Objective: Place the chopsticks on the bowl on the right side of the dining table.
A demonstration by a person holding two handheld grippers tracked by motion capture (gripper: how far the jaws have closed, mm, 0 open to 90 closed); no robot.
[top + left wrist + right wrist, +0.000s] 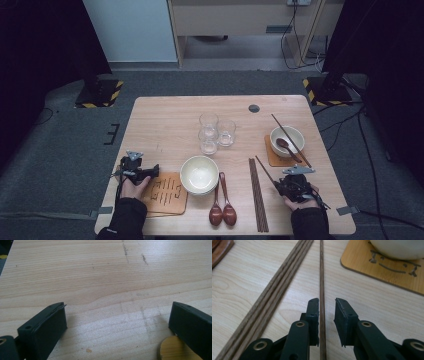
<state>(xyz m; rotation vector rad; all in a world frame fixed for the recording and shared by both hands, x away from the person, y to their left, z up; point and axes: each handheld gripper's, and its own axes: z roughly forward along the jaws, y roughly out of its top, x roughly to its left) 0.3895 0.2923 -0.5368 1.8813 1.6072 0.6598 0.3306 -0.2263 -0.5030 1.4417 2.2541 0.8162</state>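
Narrowly parted right gripper (326, 302) fingers straddle one chopstick (321, 270), its near end hidden.

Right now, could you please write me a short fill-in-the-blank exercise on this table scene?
1. The single chopstick lies between the jaws of the ____ tool.
2. The number of wooden spoons lying side by side beside the large bowl is ____.
3. The small bowl with a spoon inside rests on a wooden ____.
4. The jaws of the left tool stand wide ____ above the table.

Missing words: right; two; coaster; open
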